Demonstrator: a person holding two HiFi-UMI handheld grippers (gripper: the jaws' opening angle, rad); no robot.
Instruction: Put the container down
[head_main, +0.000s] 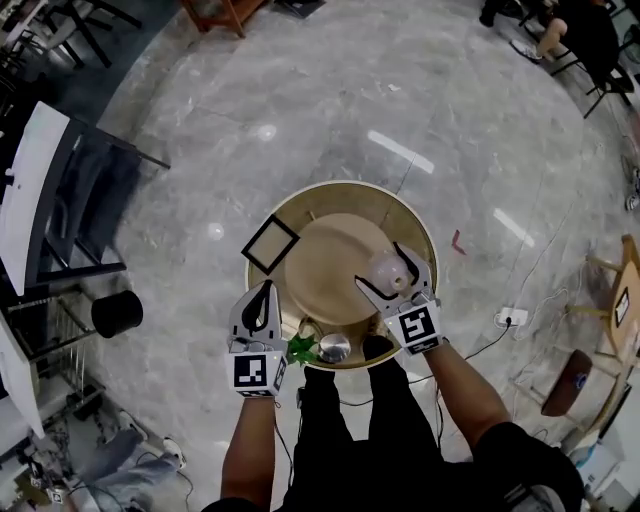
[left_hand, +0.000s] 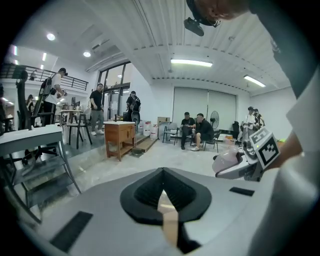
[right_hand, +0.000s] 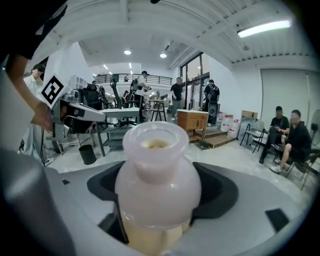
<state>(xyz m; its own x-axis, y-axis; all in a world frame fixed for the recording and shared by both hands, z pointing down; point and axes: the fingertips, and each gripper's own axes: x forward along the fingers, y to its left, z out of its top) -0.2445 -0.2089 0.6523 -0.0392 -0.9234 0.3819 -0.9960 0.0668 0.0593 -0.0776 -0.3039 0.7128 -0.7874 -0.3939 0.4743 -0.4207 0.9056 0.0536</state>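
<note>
Round desk (head_main: 330, 262) on marble floor (head_main: 300, 110); right tongs (head_main: 384, 268) clamped round container (right_hand: 157, 172); probably light, smooth, slippery; hold at belly; left tongs (left_hand: 163, 197) closed, empty.

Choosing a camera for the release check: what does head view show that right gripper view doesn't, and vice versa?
Head view only: the round wooden table, with a black square frame, a green leafy item and a shiny metal disc on it.
Right gripper view only: the open mouth of the translucent white bottle-shaped container, with yellowish contents inside.
Both: that container clamped in the right gripper, and the left gripper alongside.
</note>
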